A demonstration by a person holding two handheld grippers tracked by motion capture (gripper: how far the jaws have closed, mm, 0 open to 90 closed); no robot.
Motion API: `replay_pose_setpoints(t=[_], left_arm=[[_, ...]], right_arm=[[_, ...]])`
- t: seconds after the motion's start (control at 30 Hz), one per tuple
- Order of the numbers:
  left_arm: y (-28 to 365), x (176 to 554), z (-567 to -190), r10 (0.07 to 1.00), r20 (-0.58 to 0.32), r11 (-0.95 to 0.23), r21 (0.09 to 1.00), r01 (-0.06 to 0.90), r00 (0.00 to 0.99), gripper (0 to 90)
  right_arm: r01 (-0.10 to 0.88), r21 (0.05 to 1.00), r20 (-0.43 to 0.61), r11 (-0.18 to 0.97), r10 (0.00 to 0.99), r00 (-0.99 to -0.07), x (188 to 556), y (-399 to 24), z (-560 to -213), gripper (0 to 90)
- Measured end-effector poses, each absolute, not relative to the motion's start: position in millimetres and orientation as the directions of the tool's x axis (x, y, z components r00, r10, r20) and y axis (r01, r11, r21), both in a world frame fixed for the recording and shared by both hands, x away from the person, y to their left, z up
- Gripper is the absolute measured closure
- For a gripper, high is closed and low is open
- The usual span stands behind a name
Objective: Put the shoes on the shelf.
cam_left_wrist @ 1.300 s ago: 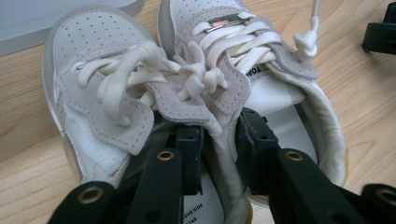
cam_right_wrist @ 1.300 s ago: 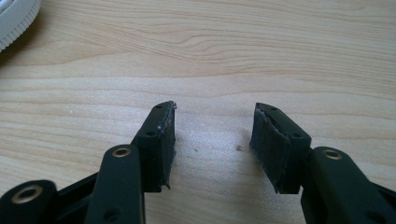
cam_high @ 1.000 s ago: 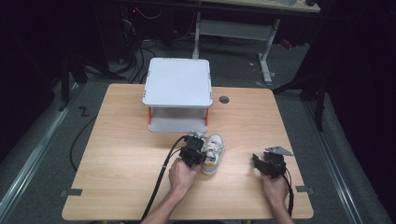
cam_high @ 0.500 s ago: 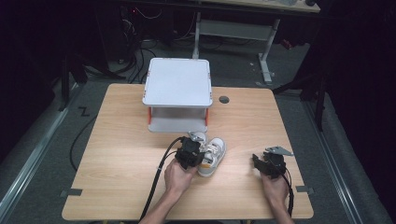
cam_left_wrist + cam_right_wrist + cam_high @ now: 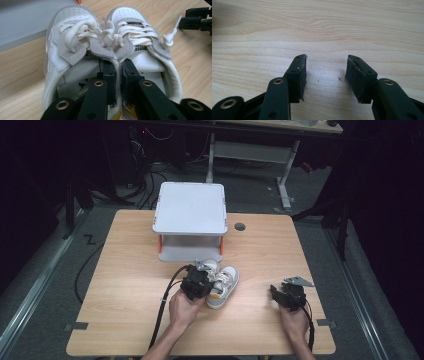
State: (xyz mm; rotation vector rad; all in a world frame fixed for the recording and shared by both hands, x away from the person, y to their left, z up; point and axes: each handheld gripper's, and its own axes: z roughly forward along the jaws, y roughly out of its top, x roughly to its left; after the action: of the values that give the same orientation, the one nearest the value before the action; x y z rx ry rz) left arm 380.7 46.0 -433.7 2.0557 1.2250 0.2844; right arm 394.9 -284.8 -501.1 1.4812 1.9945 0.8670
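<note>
The pair of small white shoes with soft grey patches point(image 5: 110, 42) sits on the wooden table point(image 5: 125, 270), just in front of the white two-level plastic shelf point(image 5: 190, 210). The left claw point(image 5: 116, 75) pinches both inner walls together. They look light and floppy, so that middle grip seems good. The right claw point(image 5: 325, 75) rests open, holding nothing.

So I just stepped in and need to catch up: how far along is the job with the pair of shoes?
Done: the left gripper is shut on the touching inner collars of both shoes, pinching the pair together. In hand: the pair sits just in front of the white two-level rack. Left: setting it down, likely on the rack. The right gripper is open over bare table.
</note>
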Motion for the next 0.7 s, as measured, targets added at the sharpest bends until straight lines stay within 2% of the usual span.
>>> replay_pose_setpoints(t=[0.4, 0.7], left_arm=[[67, 372, -423, 0.847, -0.143, -0.282, 0.696, 0.660, 0.512, 83.6], [93, 376, -417, 0.878, -0.130, -0.241, 0.712, 0.660, 0.460, 83.6]], right_arm=[[0.637, 0.742, -0.020, 0.209, 0.957, -0.291, 394, -285, -501, 54.5], [0.624, 0.747, 0.013, 0.229, 0.934, -0.358, 393, -279, -492, 55.9]])
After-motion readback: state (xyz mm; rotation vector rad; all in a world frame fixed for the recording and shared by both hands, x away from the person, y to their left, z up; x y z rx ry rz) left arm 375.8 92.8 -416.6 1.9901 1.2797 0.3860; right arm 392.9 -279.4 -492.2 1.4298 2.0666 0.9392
